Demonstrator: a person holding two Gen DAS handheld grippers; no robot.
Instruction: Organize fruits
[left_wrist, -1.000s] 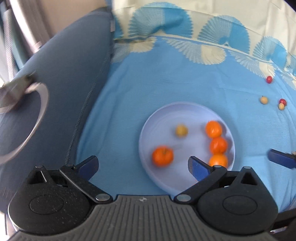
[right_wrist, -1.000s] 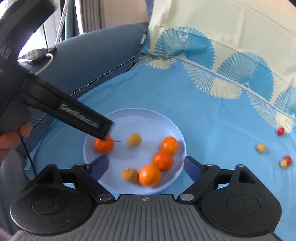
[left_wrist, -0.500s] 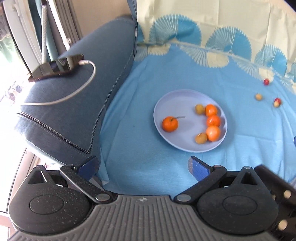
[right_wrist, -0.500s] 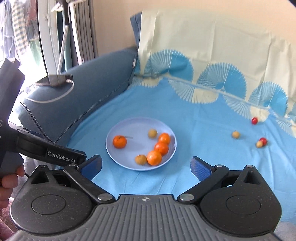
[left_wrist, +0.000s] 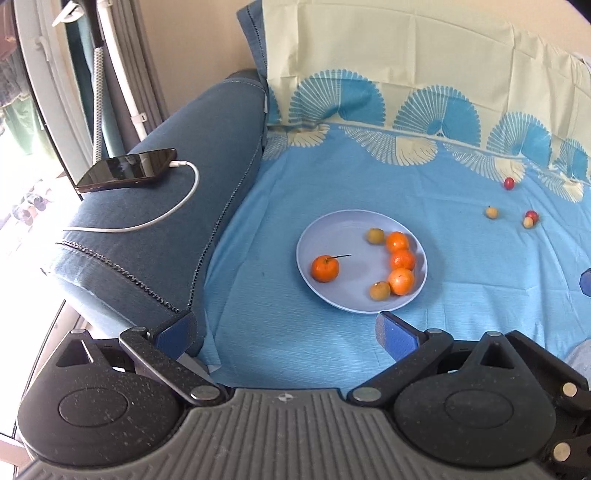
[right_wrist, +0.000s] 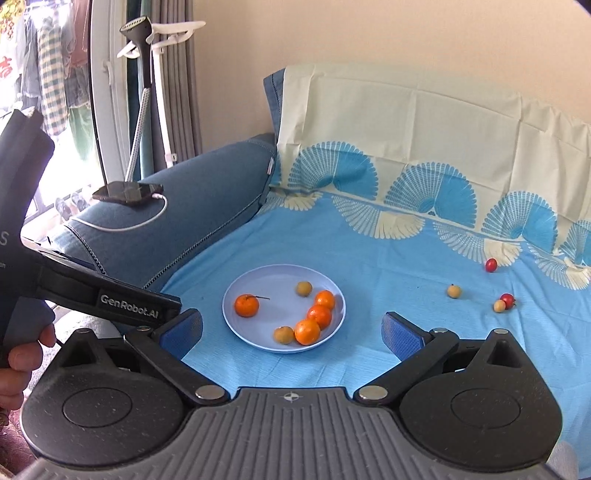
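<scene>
We read "GenRobot.AI" in white on the black finger of the left gripper (right_wrist: 140, 308), seen from right wrist cam. A lone "S" shows higher on its body; rest unreadable.

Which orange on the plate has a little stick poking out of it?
The orange sitting alone on the left side of the plate. A thin dark stem sticks out of its top; the other three oranges huddle together on the right, stemless.

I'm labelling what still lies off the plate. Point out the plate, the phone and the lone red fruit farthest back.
plate (right_wrist: 258, 286): right wrist view, bare floor of the dish.
phone (left_wrist: 125, 168): left wrist view, middle of its dark screen.
red fruit (right_wrist: 491, 264): right wrist view, centre of its skin.
</scene>
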